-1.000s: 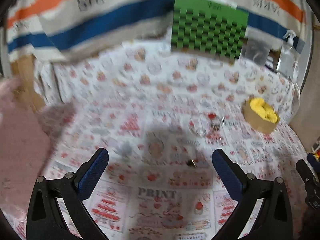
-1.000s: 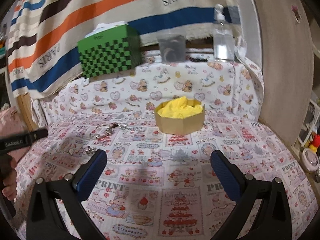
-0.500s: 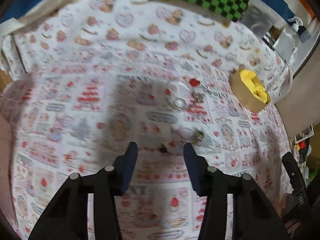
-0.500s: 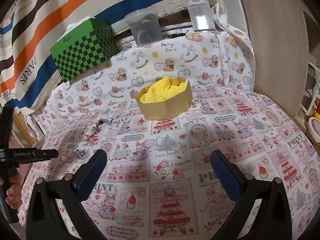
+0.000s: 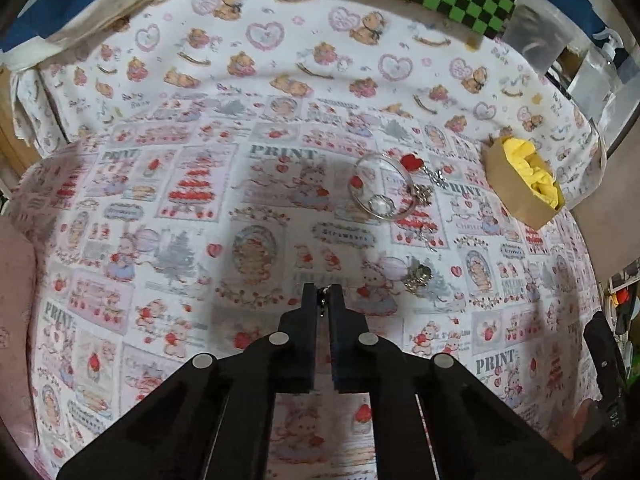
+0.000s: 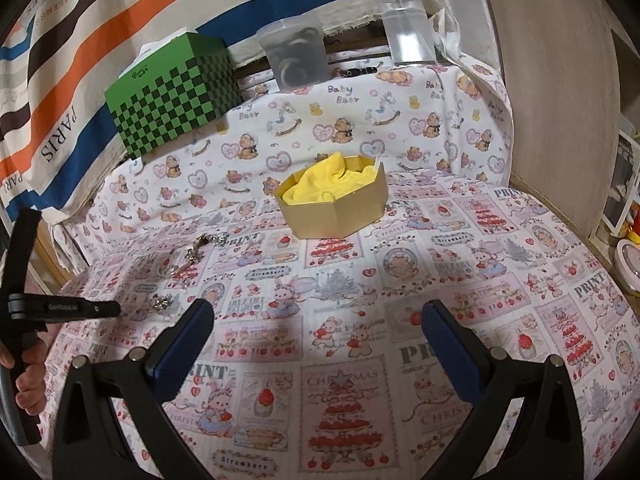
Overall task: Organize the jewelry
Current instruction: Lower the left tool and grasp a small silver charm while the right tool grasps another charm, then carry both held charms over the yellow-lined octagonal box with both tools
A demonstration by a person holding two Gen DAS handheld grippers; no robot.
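Note:
My left gripper [image 5: 323, 293] points down at the patterned cloth and is shut on a small dark metal jewelry piece [image 5: 322, 300] pinched at its tips. Just right of it lies a silver cluster piece [image 5: 418, 274]. Farther off are a clear bangle [image 5: 382, 186] with a ring [image 5: 380, 203] inside and a red heart charm [image 5: 412, 161] on a chain. The cardboard box with yellow cloth [image 5: 520, 184] sits at the right. In the right wrist view my right gripper [image 6: 316, 314] hovers open and holds nothing, with the box [image 6: 334, 208] ahead and the left gripper [image 6: 108, 309] at the left.
A green checkered box [image 6: 176, 92], a clear plastic tub [image 6: 296, 56] and a pump bottle [image 6: 404, 24] stand along the back under a striped cloth. A wall [image 6: 552, 80] bounds the right side. A hand [image 6: 28, 384] holds the left tool.
The left gripper tipped downward, came in over the small dark piece and its jaws went from wide open to shut on it. The right gripper rolled slightly and stayed open.

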